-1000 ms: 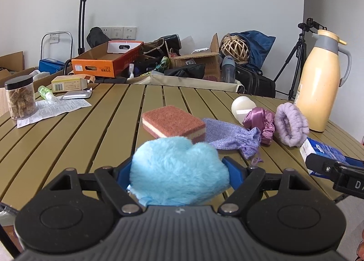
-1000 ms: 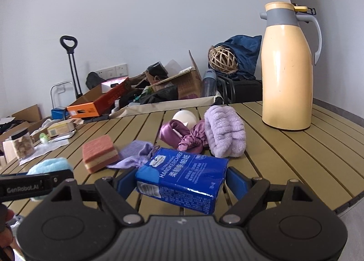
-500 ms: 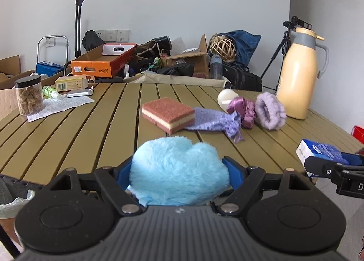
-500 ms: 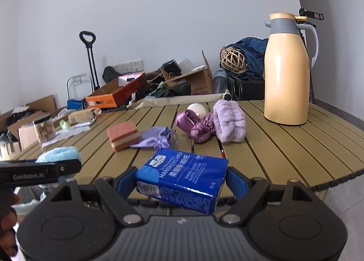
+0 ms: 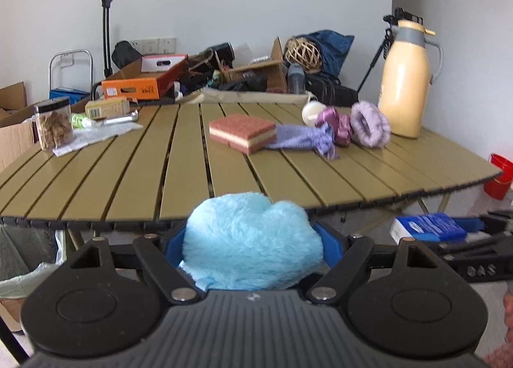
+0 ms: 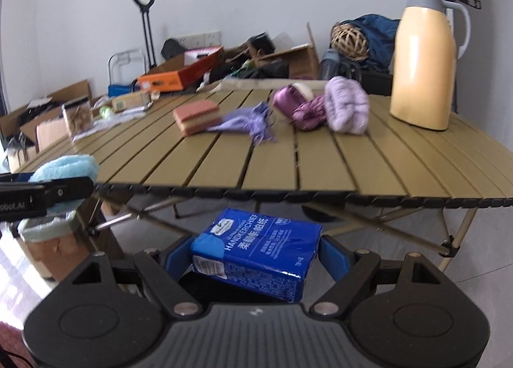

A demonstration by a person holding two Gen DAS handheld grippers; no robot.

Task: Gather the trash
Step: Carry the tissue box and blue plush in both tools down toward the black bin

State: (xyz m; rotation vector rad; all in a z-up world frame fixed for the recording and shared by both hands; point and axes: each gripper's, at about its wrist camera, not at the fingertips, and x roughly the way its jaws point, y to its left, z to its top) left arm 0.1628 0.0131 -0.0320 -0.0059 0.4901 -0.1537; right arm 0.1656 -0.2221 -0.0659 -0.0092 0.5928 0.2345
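The left gripper (image 5: 253,239) stands wide, its blue pads pressed against both flanks of a fluffy light-blue plush puff (image 5: 251,244), which it holds off the table, in front of the near edge. The right gripper (image 6: 256,255) is likewise spread wide and clamped on a blue plastic pack of paper handkerchiefs (image 6: 256,254), held below the tabletop level (the floor shows beneath it).

The surface is an olive-green slatted folding table (image 5: 128,175). From left to right it carries a clear jar with a black lid (image 5: 53,124) standing on a white paper sheet (image 5: 99,137), a pink-and-cream sponge block (image 5: 243,132), a lilac drawstring cloth pouch (image 5: 304,140) touching the sponge, a white rounded object (image 5: 310,111), a magenta satin scrunchie (image 5: 336,124), a fluffy lavender scrunchie (image 5: 370,127) and an upright cream thermos jug with a grey collar (image 5: 405,76). A lined waste bin (image 5: 19,275) stands at the lower left, under the table edge. Behind the table, cardboard boxes, an orange shoebox (image 5: 141,85) and bags lie against a white wall; a red bucket (image 5: 500,175) stands on the floor at right.

Against the frames a second ago, both grippers have drawn back from over the table to beyond its near edge and sit lower; both holds are unchanged, and the table items have not shifted.
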